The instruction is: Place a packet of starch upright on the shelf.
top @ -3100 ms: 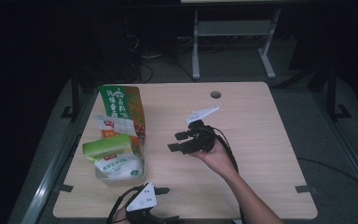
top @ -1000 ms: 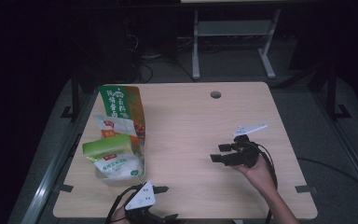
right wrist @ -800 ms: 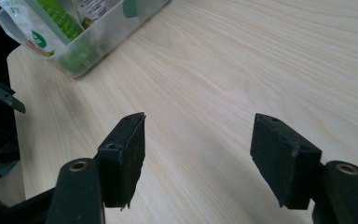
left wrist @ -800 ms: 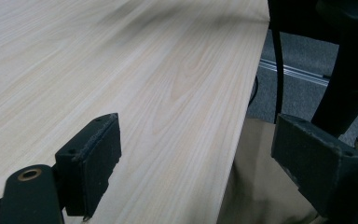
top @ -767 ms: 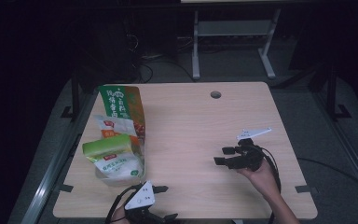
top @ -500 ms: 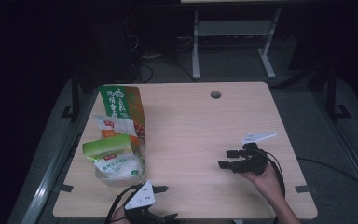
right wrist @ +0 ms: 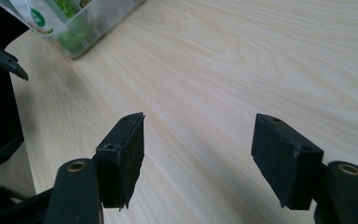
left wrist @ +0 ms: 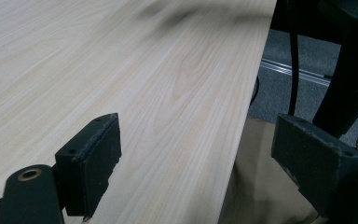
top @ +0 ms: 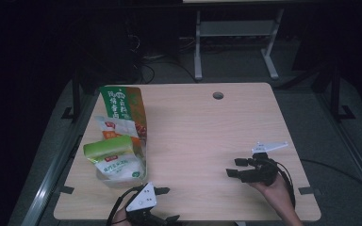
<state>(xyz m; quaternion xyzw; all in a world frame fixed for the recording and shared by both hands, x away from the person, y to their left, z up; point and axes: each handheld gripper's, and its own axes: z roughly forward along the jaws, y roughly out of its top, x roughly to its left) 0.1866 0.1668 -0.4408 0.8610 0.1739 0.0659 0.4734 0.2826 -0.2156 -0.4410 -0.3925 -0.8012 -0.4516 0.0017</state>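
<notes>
gaping wide over bare table [top: 202, 127], the right gripper [top: 238, 168] and left gripper [top: 162, 203] both sit well apart from the clear tub [top: 118, 176] of snack bags [top: 122, 106] at the left edge

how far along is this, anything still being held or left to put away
Looks done: the snack packets sit gathered in the clear bin at the table's left edge. In hand: nothing; the right hand-held gripper and left hand-held gripper are both open and empty. Left: no loose items lie on the bare wood.
</notes>
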